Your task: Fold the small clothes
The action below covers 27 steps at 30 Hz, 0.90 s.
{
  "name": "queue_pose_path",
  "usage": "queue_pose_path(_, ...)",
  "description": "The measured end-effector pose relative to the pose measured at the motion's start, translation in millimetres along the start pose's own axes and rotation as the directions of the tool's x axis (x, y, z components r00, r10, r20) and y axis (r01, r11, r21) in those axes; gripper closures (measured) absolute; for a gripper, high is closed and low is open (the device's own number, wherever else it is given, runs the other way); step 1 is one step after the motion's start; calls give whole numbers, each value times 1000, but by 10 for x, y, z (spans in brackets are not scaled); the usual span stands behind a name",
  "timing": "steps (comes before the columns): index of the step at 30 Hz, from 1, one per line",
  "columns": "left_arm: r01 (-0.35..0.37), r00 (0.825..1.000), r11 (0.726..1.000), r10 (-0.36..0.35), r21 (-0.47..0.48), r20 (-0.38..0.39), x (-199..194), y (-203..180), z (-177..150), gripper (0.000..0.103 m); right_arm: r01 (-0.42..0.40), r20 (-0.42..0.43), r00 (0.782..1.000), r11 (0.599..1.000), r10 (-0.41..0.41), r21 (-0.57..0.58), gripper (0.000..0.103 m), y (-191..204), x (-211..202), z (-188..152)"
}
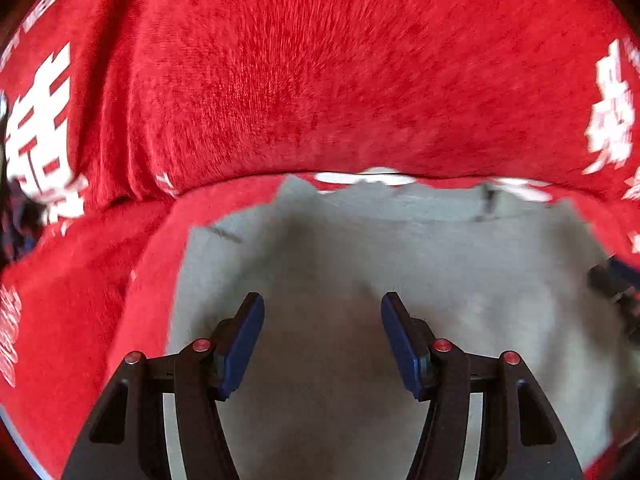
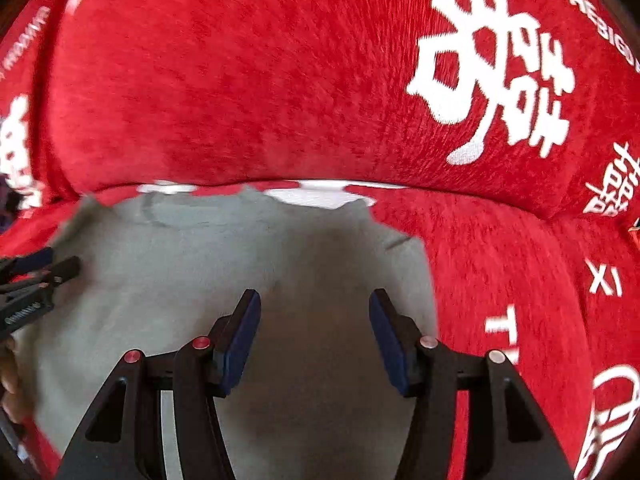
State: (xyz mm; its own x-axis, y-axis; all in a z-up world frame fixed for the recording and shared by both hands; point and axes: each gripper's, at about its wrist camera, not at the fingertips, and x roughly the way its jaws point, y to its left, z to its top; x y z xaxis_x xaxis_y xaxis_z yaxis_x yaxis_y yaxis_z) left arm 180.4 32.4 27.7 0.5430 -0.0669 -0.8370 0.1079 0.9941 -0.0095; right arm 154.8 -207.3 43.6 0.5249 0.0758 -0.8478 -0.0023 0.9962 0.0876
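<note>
Garment: a small grey top [image 1: 360, 264] lies flat on a red cover [image 1: 300, 60], its collar toward the far side against the raised cushion.
Cover: plush red cloth with white characters [image 2: 492, 64]; it forms both the seat under the garment and the backrest beyond it.
Left gripper [image 1: 322, 340]: fingers spread wide, nothing between them, over the near middle of the grey cloth; whether the pads touch the fabric cannot be told.
Right gripper [image 2: 315, 336]: also spread and holding nothing, over the right part of the garment, near its right edge.
Spacing: each tool shows at the side edge of the other's view, so the two sit close together.
Stage: probably before a fold; no grip has been taken.
Risk, grip: pinching here in mid-panel could catch one layer only, or bunch the cloth, giving a crooked fold.
Risk, surface: the soft pile may drag on the cloth and pull it askew.
Risk, crowding: the tools may collide if both close inward.
</note>
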Motion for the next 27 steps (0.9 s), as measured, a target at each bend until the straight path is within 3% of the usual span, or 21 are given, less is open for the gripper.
queue_pose_path(2,24,1000,1000,-24,6,13,-136,-79,-162,41,-35,6,999,999,36,-18,43,135,-106,-157)
queue_pose_path(4,4,1000,1000,-4,18,20,-214,-177,-321,41,-53,3,999,997,54,-50,43,265,-169,-295)
queue_pose_path(8,-29,999,998,28,53,18,-271,-243,-558,41,-38,-16,999,995,37,-96,43,354,-176,-506)
queue_pose_path(10,-49,999,998,48,50,23,-287,-164,-639,40,-3,-7,1000,998,3,-63,43,189,-215,-567)
queue_pose_path(15,-27,999,1000,27,-1,17,-378,97,-731,37,-37,-3,999,999,37,-1,43,-157,-377,-664)
queue_pose_path(20,-4,1000,998,5,-63,14,-606,261,-856,37,29,1,1000,999,-29,-23,43,-58,-597,-757)
queue_pose_path(27,9,999,993,-3,-119,50,-904,542,-1112,37,-41,24,999,998,42,-44,41,272,-804,-873)
